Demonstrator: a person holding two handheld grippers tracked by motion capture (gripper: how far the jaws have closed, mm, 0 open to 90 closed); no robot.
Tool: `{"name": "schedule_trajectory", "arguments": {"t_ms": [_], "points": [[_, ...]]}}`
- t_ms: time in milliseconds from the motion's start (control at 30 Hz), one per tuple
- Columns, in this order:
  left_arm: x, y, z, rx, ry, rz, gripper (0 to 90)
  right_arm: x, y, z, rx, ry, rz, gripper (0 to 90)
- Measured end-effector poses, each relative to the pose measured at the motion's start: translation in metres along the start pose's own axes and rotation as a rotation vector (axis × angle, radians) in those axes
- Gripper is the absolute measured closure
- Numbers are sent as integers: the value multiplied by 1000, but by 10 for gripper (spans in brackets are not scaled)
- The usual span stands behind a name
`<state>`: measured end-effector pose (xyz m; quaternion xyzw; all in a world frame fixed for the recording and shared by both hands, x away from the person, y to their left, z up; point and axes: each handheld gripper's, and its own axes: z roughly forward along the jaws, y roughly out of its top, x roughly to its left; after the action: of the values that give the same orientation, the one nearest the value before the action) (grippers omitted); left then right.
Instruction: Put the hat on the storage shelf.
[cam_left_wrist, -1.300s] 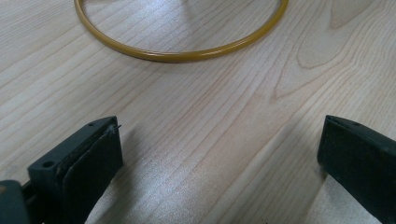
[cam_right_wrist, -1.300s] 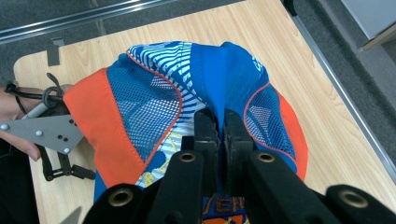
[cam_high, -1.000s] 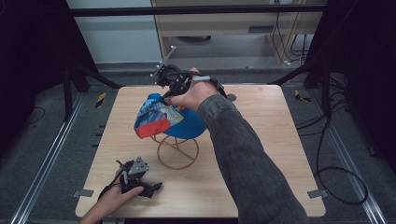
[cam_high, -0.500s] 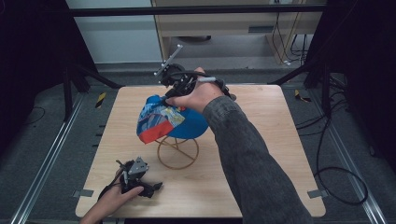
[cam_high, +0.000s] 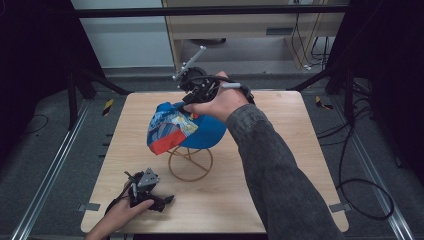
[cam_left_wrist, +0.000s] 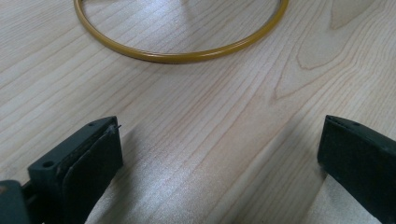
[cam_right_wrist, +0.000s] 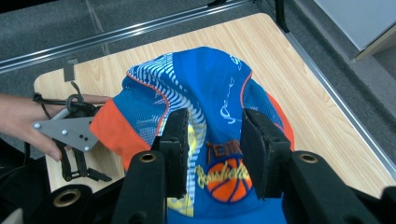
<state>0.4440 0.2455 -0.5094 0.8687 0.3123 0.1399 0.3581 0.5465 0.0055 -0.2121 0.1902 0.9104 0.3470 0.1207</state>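
My right gripper (cam_high: 186, 96) is up over the far half of the wooden table (cam_high: 280, 200), and my right hand (cam_high: 220, 102) holds it above the blue cap (cam_high: 200, 131). In the right gripper view its two black jaws stand a narrow way apart, with the cap's crown (cam_right_wrist: 210, 98) showing in the gap between them and just beyond their tips. Whether the pads actually pinch the cloth I cannot tell; they look close to it but a strip of fabric is plainly visible between them, so I call the jaws parted.

The cap sits on top of a yellow wire stand (cam_high: 190, 162) near the middle of the table. It is blue with orange edging, a white wavy pattern on one panel and a basketball print (cam_right_wrist: 229, 179) near my jaws. Its orange-edged brim (cam_high: 161, 145) points toward my left side and droops down.

My left gripper (cam_high: 169, 199) rests low on the near left part of the table, held by my left hand (cam_high: 122, 215), well apart from the cap. In the left gripper view its jaws are spread wide with bare wood between them, and the stand's round yellow base ring (cam_left_wrist: 187, 55) lies on the table ahead of them
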Motion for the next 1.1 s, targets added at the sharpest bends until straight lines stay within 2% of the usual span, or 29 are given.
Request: {"name": "schedule_trajectory", "arguments": {"t_ms": [200,367,567,667,867,1100], "points": [[0,0,0,0,-1,0,0,-3,-15,-6,-11,-5,29,599],[0,0,0,1,-2,1,0,-8,-28,-13,-34,-17,55,531],[0,0,0,1,0,1,0,-11,-40,-24,-69,-66,80,356],[0,0,0,2,0,1,0,-13,-48,-32,-102,-97,97,239],[0,0,0,1,-1,-1,0,-20,-72,-45,-141,-134,131,90],[0,0,0,1,3,1,0,-28,-103,-57,-161,-156,166,79]]}}
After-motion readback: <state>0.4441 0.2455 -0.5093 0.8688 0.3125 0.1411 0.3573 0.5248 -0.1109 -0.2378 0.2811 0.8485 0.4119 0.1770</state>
